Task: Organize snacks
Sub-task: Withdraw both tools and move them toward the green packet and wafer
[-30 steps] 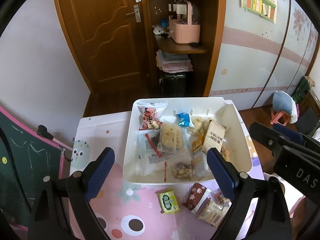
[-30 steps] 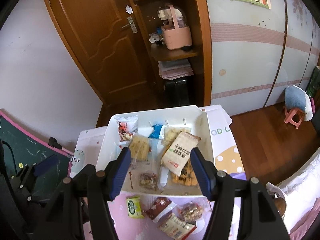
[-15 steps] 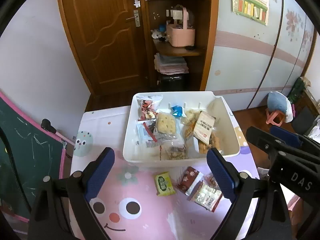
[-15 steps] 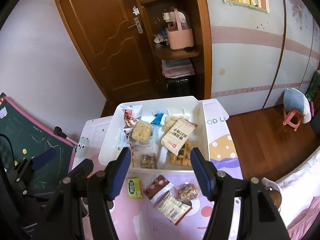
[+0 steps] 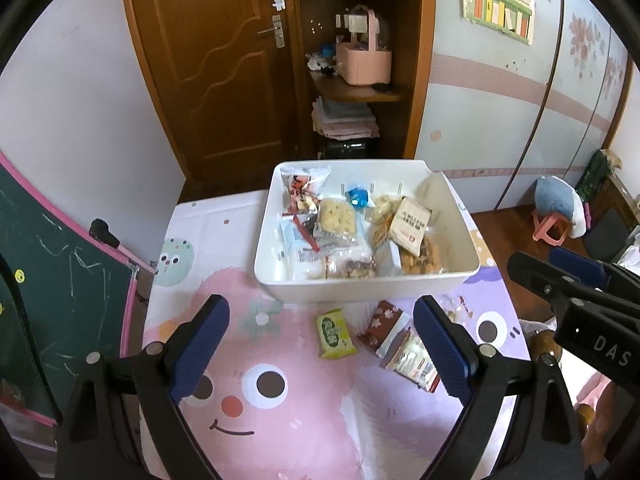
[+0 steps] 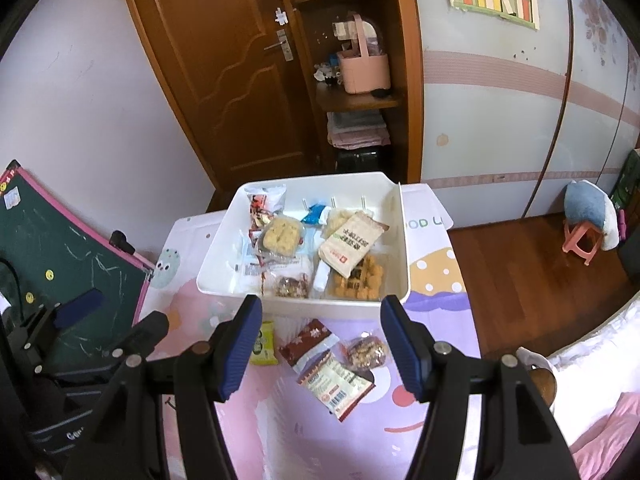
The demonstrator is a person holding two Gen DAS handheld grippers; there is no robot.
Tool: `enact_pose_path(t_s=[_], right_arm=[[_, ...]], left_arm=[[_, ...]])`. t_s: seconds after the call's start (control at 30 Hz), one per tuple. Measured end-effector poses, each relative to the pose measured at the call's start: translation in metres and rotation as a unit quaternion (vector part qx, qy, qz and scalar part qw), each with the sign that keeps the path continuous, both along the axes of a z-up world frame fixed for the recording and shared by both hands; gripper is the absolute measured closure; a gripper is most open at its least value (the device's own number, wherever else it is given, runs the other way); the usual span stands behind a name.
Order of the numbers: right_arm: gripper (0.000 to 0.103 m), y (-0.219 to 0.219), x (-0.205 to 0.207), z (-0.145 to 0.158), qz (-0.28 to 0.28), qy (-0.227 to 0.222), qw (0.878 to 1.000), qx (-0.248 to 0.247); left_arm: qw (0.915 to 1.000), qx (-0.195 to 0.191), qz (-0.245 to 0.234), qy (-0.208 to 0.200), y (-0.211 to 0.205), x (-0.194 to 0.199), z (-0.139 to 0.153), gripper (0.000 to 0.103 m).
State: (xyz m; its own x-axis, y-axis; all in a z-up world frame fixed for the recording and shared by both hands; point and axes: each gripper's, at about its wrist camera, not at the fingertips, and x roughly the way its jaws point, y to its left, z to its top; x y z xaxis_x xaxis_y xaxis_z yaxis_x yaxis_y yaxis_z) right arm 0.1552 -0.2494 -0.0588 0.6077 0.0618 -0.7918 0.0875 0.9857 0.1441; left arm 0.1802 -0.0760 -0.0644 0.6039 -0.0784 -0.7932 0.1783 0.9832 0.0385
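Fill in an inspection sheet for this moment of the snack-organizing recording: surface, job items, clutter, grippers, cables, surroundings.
Surface: table under a pink cartoon-print cover.
Job's things: white bin holds many snack packets. Four lie loose in front of it: green packet, dark red packet, white-and-red packet, clear packet of nuts.
Clutter: nothing seen on the cover besides the snacks.
Grippers: left gripper open, empty, above the cover; right gripper open, empty, above the loose packets.
Cables: one dark cable at the left edge over the chalkboard.
Surroundings: wooden door, corner shelf with pink basket, pink stool.
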Motion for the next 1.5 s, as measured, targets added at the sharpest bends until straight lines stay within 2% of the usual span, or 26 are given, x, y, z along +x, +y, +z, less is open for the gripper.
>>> enact_pose_path(t_s=[0.2, 0.33, 0.63, 0.83, 1.0, 1.17, 1.37, 1.5], right_arm=[[0.041, 0.001, -0.009, -0.021, 0.008, 0.017, 1.0, -0.011], [0.041, 0.001, -0.015, -0.039, 0.013, 0.025, 0.999, -0.035], [0.041, 0.008, -0.023, -0.106, 0.07, 0.071, 0.994, -0.044], [0.041, 0.008, -0.017, -0.156, 0.104, 0.108, 0.989, -0.016], [0.041, 0.008, -0.008, -0.186, 0.125, 0.128, 0.984, -0.023], [0.041, 0.013, 0.003, -0.201, 0.156, 0.13, 0.978, -0.048], [0.041, 0.024, 0.011, -0.213, 0.205, 0.146, 0.967, -0.034], [0.041, 0.034, 0.013, -0.218, 0.224, 0.14, 0.963, -0.054]], left_arm=[[0.9997, 0.015, -0.002, 0.018, 0.009, -0.005, -0.022, 0.01], [0.9989, 0.024, 0.003, 0.039, 0.021, -0.004, -0.043, 0.01], [0.995, 0.02, -0.015, 0.097, 0.044, 0.005, -0.096, 0.01], [0.9902, 0.004, -0.035, 0.135, 0.034, 0.022, -0.133, 0.01], [0.9865, -0.001, -0.04, 0.159, 0.02, 0.043, -0.162, 0.01], [0.9833, -0.004, -0.03, 0.18, 0.01, 0.066, -0.19, 0.01], [0.9775, -0.026, 0.004, 0.209, 0.01, 0.09, -0.219, 0.01], [0.9741, -0.04, 0.027, 0.221, 0.013, 0.1, -0.232, 0.012]])
